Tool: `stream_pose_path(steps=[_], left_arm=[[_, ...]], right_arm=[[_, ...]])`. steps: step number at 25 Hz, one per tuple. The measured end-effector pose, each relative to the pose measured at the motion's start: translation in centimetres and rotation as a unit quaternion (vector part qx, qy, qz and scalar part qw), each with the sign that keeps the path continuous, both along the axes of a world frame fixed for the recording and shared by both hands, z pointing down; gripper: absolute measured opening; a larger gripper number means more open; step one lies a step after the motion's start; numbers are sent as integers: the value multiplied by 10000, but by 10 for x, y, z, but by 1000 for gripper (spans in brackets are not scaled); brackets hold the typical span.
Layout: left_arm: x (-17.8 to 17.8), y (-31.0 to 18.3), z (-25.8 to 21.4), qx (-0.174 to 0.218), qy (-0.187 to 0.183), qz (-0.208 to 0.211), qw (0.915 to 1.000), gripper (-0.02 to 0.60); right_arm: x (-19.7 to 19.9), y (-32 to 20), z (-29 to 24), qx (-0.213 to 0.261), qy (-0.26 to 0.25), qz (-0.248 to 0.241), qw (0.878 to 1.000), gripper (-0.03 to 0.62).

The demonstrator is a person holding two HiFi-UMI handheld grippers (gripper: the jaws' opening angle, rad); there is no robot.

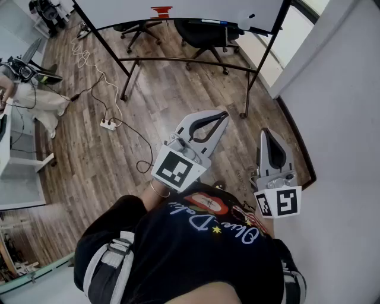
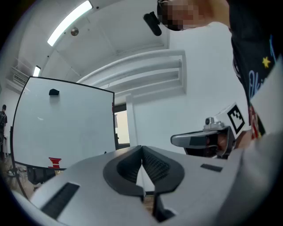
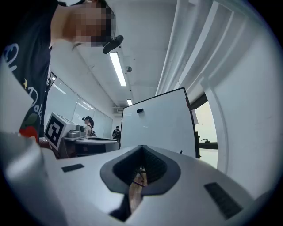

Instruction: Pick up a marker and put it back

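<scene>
**Left gripper** (image 2: 142,148), grey plastic with dark ribbed pads. The jaws are closed, the pads meet at the tips, and nothing lies between them. The tool is held level.

**Right gripper** (image 3: 142,147), of the same build. Its jaws are likewise closed and empty, and it is also level.

**Arrangement of the tools.** In the head view both tools project forward from the chest of a person in a black T-shirt with coloured lettering (image 1: 196,249). The left gripper is angled toward the right one, and the two are near each other but apart. Each carries at its rear a white cube with black square patterns (image 1: 176,168). Each gripper view shows the other tool off to one side.

**Near surroundings.** A brown wood-plank floor (image 1: 166,101) lies under both tools. A plain white wall (image 1: 344,119) stands close beside the right gripper.

**Whiteboard.** A large white whiteboard on a black tubular stand (image 1: 119,9) stands well ahead of both tools, and neither touches it.
- On the ledge along its lower edge lies a thin dark-blue marker (image 1: 212,21), flat and well apart from either tool. It is too small for its cap or type to be made out.
- A small white block (image 1: 246,24) rests near the marker on the same ledge.
- A red object (image 1: 161,10) sits at the board's lower edge, further left.
- A small black object (image 2: 54,92) sits on the board's face.

**Under and beside the board.** Black office chairs on castors (image 1: 205,34) stand beneath it. To the left, a white power strip (image 1: 108,124) with trailing cables lies on the floor.
</scene>
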State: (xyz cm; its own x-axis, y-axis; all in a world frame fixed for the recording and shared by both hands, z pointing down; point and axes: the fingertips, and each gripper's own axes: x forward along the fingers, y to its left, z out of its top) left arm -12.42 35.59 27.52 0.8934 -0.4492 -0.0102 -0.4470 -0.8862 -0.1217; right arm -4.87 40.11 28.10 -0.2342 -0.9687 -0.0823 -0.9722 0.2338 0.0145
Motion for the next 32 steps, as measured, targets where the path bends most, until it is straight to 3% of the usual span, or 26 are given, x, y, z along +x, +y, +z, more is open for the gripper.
stream_pose_path(steps=[9, 22, 32], left_arm=[[3, 5, 0, -53, 0, 30, 10000, 4], [15, 13, 5, -59, -127, 0, 9999, 3], [47, 34, 9, 49, -296, 40, 9995, 3]], right_arm=[[3, 7, -1, -12, -6, 68, 10000, 0], [20, 18, -4, 288, -473, -5, 9985, 0], [54, 42, 0, 379, -519, 85, 9979, 2]])
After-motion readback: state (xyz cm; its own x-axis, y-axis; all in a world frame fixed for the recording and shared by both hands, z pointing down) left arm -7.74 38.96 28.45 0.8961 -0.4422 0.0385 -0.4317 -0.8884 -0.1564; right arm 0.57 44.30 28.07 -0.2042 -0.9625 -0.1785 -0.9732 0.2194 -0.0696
